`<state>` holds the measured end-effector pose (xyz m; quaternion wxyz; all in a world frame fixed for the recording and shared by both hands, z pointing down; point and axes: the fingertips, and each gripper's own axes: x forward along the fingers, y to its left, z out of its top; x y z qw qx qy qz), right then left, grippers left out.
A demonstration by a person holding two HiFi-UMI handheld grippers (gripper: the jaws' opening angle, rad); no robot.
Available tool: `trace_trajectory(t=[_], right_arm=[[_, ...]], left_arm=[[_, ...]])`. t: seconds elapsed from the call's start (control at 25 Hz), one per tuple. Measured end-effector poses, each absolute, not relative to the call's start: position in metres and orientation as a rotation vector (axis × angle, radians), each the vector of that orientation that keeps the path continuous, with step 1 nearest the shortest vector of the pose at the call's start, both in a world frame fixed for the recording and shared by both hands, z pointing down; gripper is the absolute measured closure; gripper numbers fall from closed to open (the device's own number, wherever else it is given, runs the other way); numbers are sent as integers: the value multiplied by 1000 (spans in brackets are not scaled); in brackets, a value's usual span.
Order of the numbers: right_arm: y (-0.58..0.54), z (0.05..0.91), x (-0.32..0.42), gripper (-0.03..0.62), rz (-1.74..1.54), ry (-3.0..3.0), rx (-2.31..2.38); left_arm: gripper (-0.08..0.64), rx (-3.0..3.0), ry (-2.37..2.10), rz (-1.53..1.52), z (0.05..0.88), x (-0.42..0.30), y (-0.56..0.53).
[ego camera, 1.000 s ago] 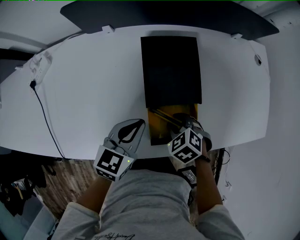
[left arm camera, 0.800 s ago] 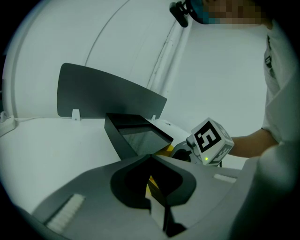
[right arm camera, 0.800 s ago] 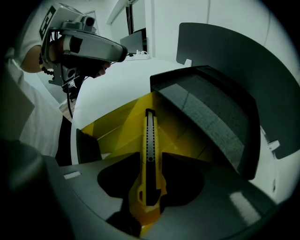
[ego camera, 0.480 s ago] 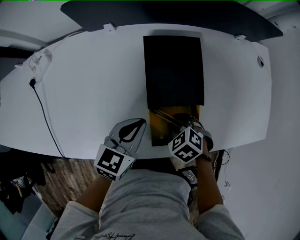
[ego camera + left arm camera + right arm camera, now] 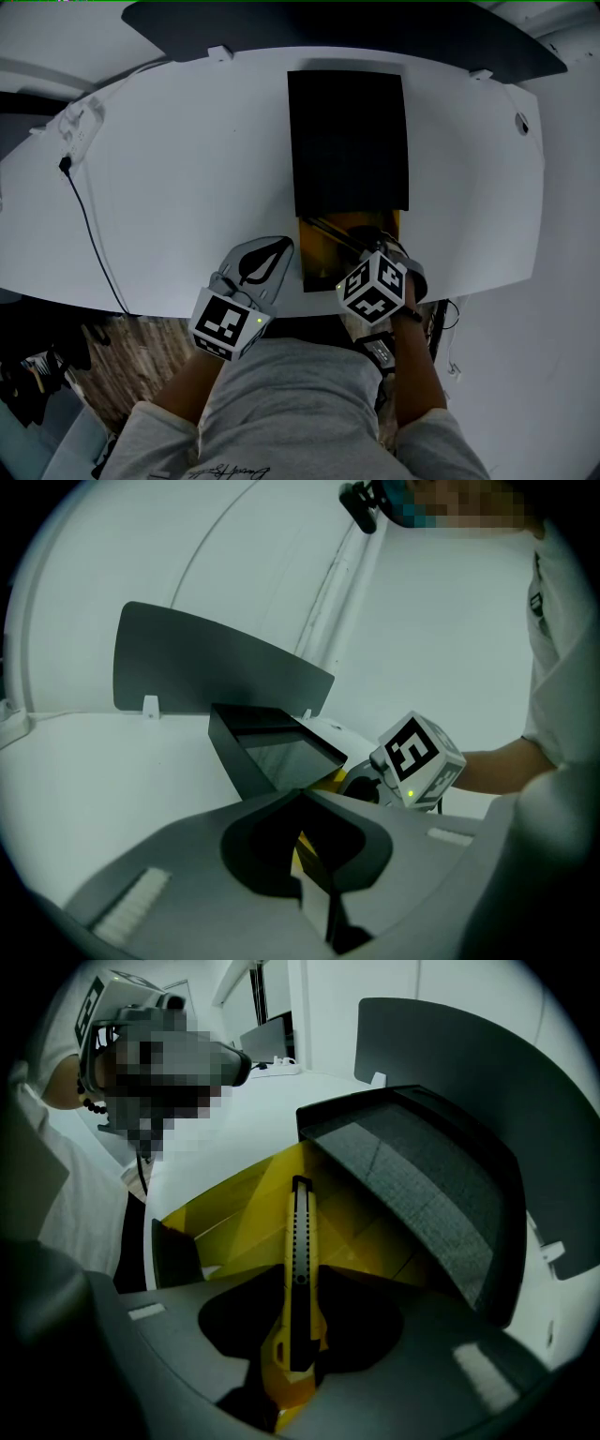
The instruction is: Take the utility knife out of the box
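The box lies on the white table: a black sleeve with its yellow inner tray slid out toward me. A yellow and black utility knife lies lengthwise in the tray, seen also in the head view as the knife. My right gripper points steeply down over the tray's near end. Its jaws are closing, with the knife's handle between them and narrow dark gaps at its sides. My left gripper rests on the table just left of the tray, fingertips together and empty.
A black cable runs from a white power strip across the table's left part to its front edge. A dark panel stands along the far edge. The table's front edge is right beside both grippers.
The right gripper's marker cube has shifted slightly over the tray. The left gripper, box and knife have stayed put.
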<state>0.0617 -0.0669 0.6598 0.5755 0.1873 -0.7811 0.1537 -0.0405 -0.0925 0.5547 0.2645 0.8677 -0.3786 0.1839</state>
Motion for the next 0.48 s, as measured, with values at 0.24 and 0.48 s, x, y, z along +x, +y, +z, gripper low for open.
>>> trace_trajectory(t=[0.24, 0.48], right_arm=[[-67, 659, 61, 462, 353, -1836, 451], [-65, 653, 61, 462, 360, -1843, 472]], left_arm=[[560, 2350, -1029, 493, 553, -42, -94], [560, 2359, -1027, 489, 549, -41, -93]])
